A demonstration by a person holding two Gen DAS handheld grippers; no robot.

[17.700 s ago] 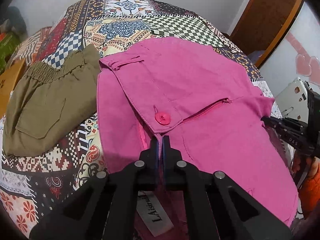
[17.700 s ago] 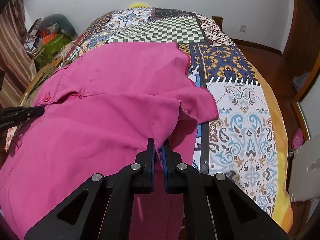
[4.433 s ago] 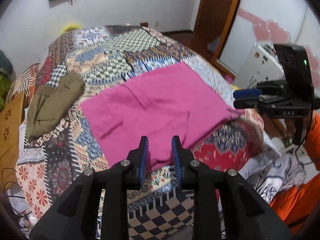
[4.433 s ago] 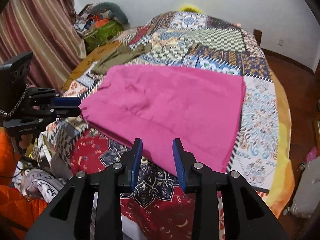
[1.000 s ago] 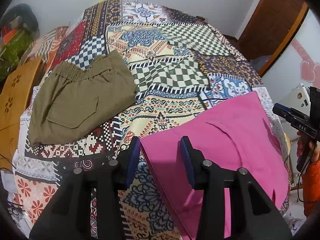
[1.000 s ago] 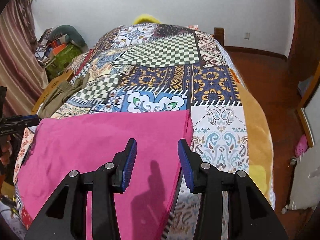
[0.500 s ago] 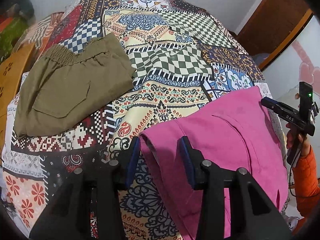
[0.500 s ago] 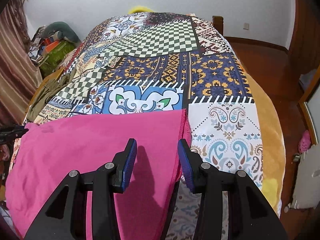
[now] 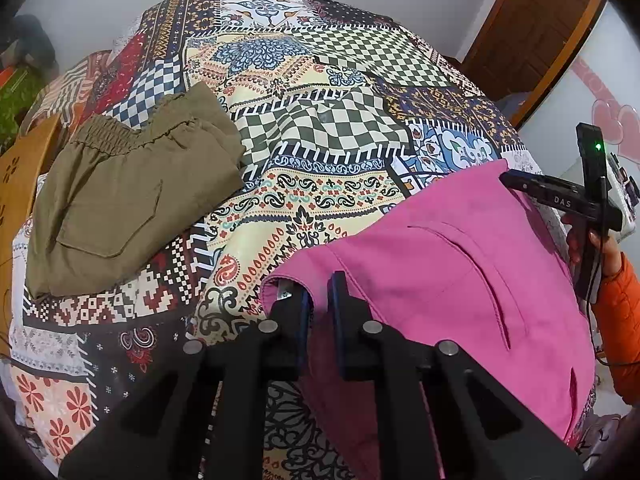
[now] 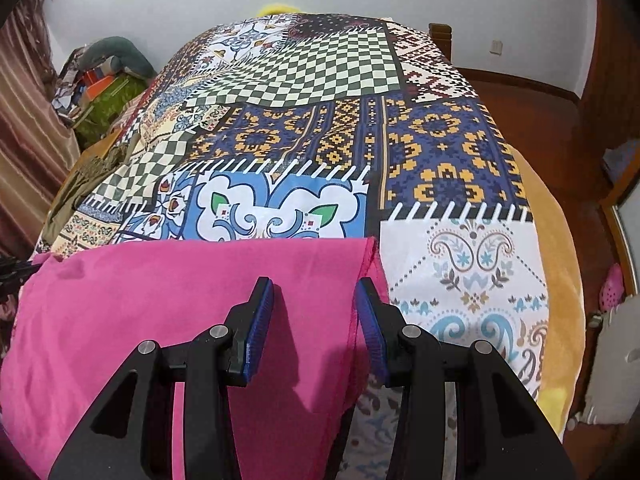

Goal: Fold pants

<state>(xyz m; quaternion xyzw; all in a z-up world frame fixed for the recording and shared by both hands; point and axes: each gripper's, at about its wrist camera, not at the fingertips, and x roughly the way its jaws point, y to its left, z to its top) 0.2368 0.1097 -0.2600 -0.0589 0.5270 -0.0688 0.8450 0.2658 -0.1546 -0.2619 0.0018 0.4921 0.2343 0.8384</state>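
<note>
Jaws of the left gripper [image 9: 318, 300] are seen closing on the near corner of the pink pants [image 9: 452, 280], with a fold of the cloth caught between the blue pads; jaws of the right gripper [image 10: 316, 312] are held spread, straddling the pants' other corner at its fringed edge without pressing on it. The pink pants are laid folded flat at the near end of the bed [image 10: 472, 152], forming a smooth rectangle on which a slanted pocket seam can be made out. A white label is glimpsed just inside the pinched corner. The bed is covered by a patchwork spread of checks, paisley and floral panels. A folded pair of olive shorts [image 9: 120, 196] with an elastic waistband is placed well apart from the pants, towards the left side. White walls, a brown wooden door [image 9: 536, 36], a striped curtain [image 10: 24, 120] and a red-brown floor are seen around the bed.
</note>
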